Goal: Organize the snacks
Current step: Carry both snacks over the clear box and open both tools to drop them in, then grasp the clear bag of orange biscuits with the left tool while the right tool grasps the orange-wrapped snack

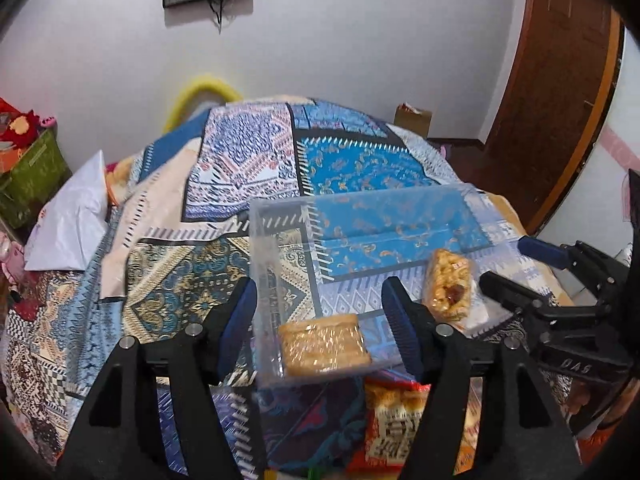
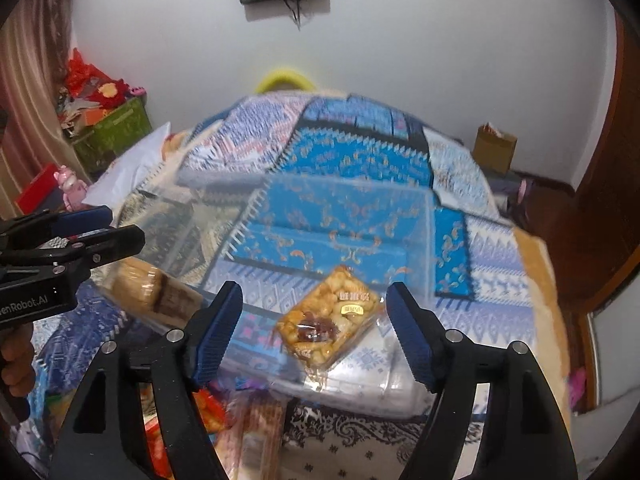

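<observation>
A clear plastic box [image 1: 280, 240] lies on the patterned bedspread; it also shows in the right wrist view [image 2: 416, 216]. Inside it are a pale wrapped cracker pack [image 1: 324, 344] and an orange wrapped nut snack bar [image 1: 446, 286]. My left gripper [image 1: 320, 320] is open and empty, its fingers either side of the cracker pack and above it. My right gripper [image 2: 314, 320] is open and empty, with the nut bar [image 2: 328, 322] lying between its fingers. The cracker pack [image 2: 140, 284] is blurred at the left there.
More snack packets lie in front of the box: a red and yellow one [image 1: 392, 420] and orange ones [image 2: 208, 404]. The right gripper [image 1: 560, 280] reaches in from the right, the left gripper [image 2: 72, 248] from the left. A white pillow [image 1: 72, 220] and green crate [image 1: 32, 176] sit left.
</observation>
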Tool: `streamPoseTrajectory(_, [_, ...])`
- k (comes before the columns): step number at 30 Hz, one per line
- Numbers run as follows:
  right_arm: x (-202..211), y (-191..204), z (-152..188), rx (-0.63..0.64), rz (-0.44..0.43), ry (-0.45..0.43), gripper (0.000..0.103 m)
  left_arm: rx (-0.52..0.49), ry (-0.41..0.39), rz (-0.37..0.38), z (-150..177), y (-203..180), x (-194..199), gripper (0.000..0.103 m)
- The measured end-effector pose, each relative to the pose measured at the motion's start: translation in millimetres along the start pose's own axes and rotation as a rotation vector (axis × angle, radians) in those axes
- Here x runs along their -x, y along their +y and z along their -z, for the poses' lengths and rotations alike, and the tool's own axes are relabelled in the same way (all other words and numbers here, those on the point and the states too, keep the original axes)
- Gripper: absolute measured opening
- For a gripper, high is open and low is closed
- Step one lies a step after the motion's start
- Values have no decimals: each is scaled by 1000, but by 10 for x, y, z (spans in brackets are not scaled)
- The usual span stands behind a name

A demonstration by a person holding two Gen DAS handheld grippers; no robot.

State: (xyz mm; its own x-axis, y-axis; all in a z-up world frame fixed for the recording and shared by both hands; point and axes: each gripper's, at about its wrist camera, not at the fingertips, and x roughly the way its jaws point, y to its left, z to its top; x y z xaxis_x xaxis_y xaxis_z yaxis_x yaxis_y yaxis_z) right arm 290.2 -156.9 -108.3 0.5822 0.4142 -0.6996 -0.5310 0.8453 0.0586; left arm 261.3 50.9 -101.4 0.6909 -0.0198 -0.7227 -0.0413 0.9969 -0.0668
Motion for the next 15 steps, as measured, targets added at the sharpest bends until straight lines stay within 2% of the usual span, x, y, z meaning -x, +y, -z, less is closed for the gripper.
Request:
streamPoseTrajectory(4, [319,53,22,9,-7,-55,78,-1,-24,-4,100,35,280,69])
streamPoseTrajectory(9, [663,146,139,23,-13,-97,81,7,-35,-14,329,124,606,73])
streamPoseTrajectory(15, [890,250,401,13,-35,-96,82,41,11,-30,735,262,825,77])
